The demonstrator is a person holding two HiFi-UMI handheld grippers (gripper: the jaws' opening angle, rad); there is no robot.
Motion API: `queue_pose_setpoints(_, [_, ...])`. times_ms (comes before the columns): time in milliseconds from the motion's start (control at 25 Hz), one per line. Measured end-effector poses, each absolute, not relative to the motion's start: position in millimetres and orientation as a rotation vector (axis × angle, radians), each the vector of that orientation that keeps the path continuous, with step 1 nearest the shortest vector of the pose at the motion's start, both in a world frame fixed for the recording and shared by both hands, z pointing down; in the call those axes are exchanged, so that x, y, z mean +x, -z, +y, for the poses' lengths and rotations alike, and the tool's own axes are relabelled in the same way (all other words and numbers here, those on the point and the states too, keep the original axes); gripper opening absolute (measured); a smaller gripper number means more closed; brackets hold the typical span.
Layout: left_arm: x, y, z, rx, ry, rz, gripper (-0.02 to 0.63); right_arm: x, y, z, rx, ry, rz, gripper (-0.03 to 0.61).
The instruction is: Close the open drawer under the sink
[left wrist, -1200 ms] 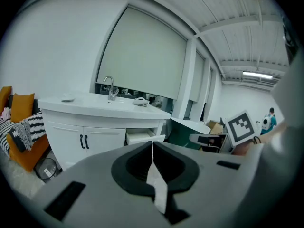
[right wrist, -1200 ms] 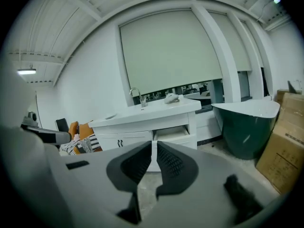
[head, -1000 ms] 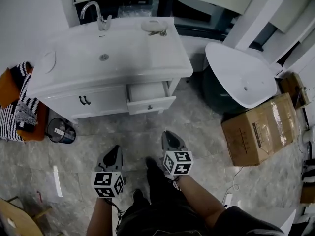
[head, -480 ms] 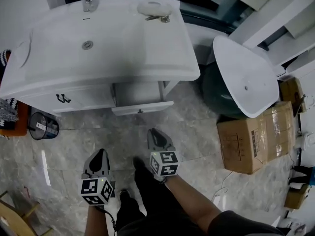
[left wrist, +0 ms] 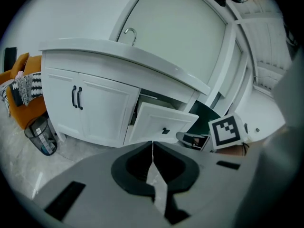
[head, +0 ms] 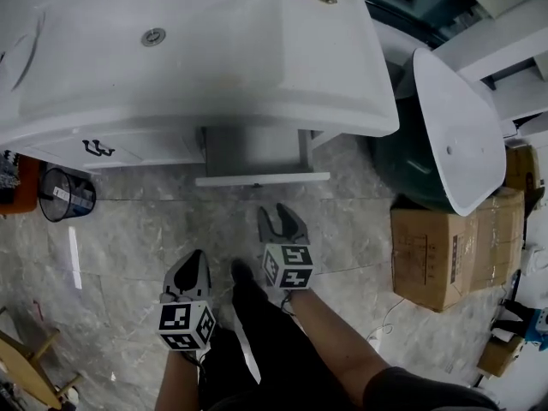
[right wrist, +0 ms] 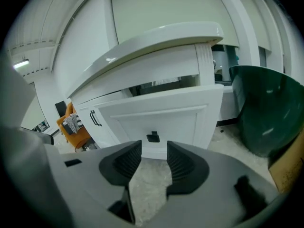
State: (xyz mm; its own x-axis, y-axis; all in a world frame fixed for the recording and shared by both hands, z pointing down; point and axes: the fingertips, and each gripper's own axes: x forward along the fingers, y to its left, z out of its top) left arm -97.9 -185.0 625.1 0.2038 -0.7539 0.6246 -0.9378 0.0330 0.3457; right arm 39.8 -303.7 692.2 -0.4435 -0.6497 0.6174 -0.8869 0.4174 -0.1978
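The white vanity (head: 282, 101) carries a sink, and its right-hand drawer (head: 261, 178) stands pulled out over the floor. From the right gripper view the drawer front (right wrist: 161, 122) faces me, its small dark knob (right wrist: 153, 137) just above the jaws. My right gripper (head: 282, 218) hangs a little in front of the drawer; its jaws are opening and nothing is between them. My left gripper (head: 190, 271) is lower left, farther from the vanity, jaws shut and empty. The left gripper view shows the drawer (left wrist: 161, 125) ajar and the right gripper's marker cube (left wrist: 227, 131).
A dark bin (head: 62, 195) stands left under the double doors with black handles (head: 97, 148). A dark green tub with a white basin (head: 454, 135) leaning on it stands right, cardboard boxes (head: 449, 247) beside it. An orange chair (left wrist: 23, 96) stands far left. The person's legs fill the lower middle.
The view has come in closer and lower over the vanity. Both grippers have sunk towards the floor in front of the drawer. The right gripper's jaws have parted.
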Motion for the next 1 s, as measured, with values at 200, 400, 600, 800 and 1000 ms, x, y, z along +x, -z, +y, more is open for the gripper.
queue_pose_setpoints(200, [-92,-649,-188,1.755,-0.361,-1.557,0.015,29,-715,-318,1.287,-0.695,-2.22,0.153])
queue_pose_setpoints(400, [-87,-657,-199,1.777,-0.377,-1.52,0.015,12,-727,-330,1.252,-0.673,-2.227,0.153])
queue_pose_setpoints(600, [-86,-660,-204,1.766,-0.377,-1.52,0.015,5,-730,-339,1.262,-0.665,-2.219,0.153])
queue_pose_setpoints(800, [-94,-663,-214,1.708,-0.341,-1.56,0.015,3,-729,-348,1.28,-0.645,-2.191,0.153])
queue_pose_setpoints(1000, [-98,-660,-229,1.701,-0.322,-1.58,0.015,4,-730,-350,1.289,-0.678,-2.201,0.153])
